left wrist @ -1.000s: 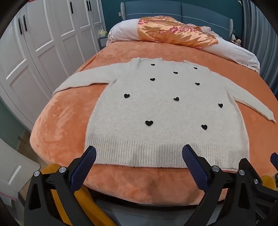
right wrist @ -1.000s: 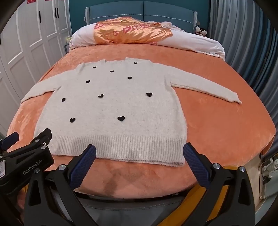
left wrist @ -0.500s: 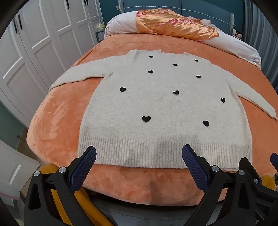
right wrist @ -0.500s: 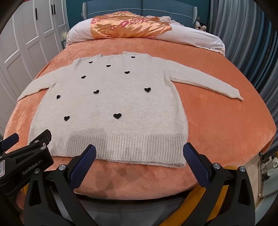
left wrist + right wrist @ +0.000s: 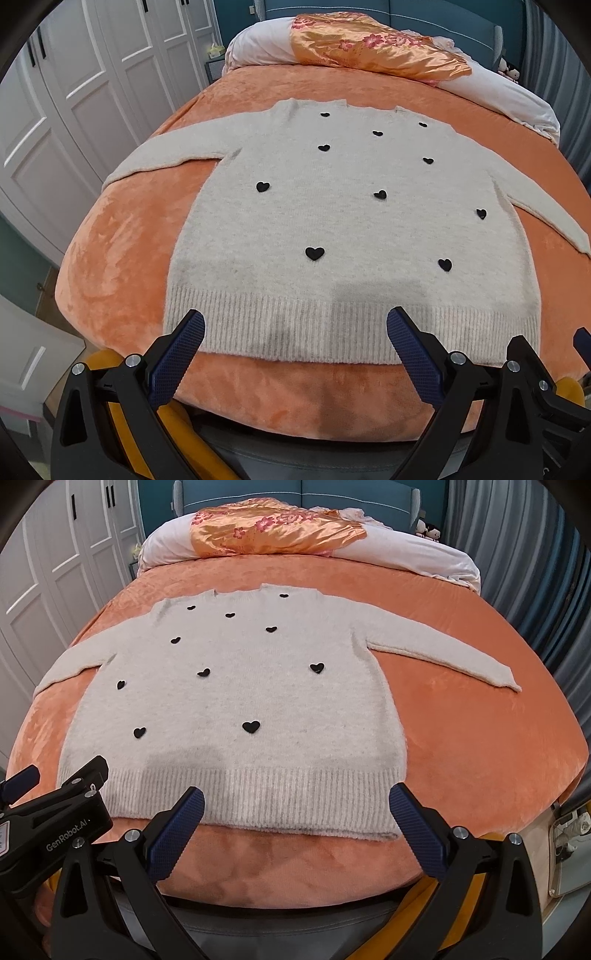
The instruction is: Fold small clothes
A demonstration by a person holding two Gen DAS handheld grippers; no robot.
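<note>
Your cream knitted sweater with small black hearts (image 5: 351, 229) lies flat, front up, sleeves spread, on the bed's orange plush blanket (image 5: 122, 236), ribbed hem nearest you. Your left tool (image 5: 295, 332) and right tool (image 5: 297, 810) both hover at that hem, jaws spread wide, grasping nothing.

Sweater (image 5: 351, 229) flat on bed (image 5: 122, 258) (hand-held gripper (image 5: 295, 328) open).

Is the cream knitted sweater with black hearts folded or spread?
Spread: the cream knitted sweater lies flat on the orange bedspread, both sleeves out.
</note>
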